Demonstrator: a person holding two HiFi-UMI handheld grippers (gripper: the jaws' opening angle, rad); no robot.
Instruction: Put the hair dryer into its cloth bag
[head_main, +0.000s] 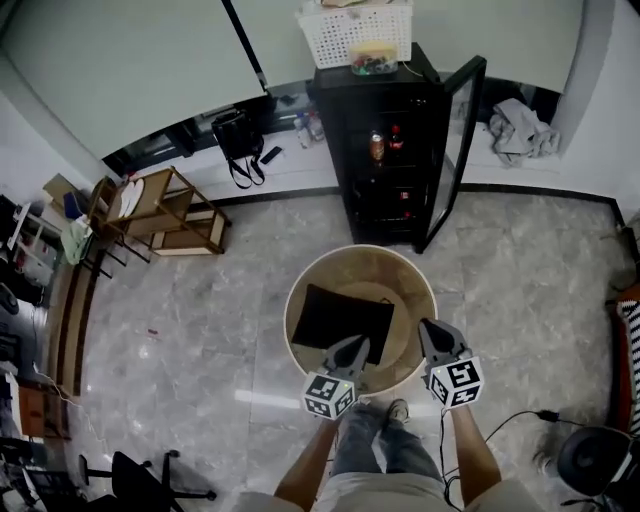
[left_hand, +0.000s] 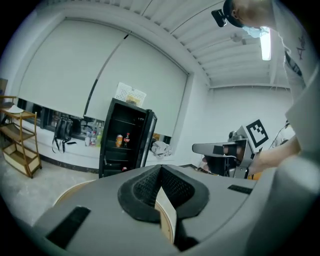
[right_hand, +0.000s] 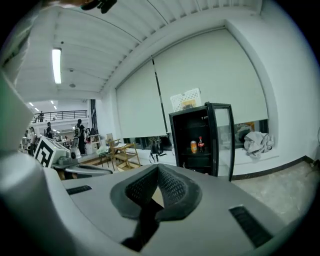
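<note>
Just ahead of the left gripper (head_main: 352, 350) lies a matt black cloth bag (head_main: 340, 318) on a smooth pale wooden table (head_main: 400, 285). Beneath is a polished, stone-like floor (head_main: 200, 320). The gripper's pads (left_hand: 145, 187) are dimpled and matt.

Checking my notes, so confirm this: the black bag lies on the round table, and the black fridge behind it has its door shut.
Wrong on the door: the head view shows the fridge door standing open. The black bag does lie on the round table.

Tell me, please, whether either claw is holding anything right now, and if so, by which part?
Nothing is held. The left claw and the right claw are both shut with nothing between them; the black bag lies on the table.
</note>
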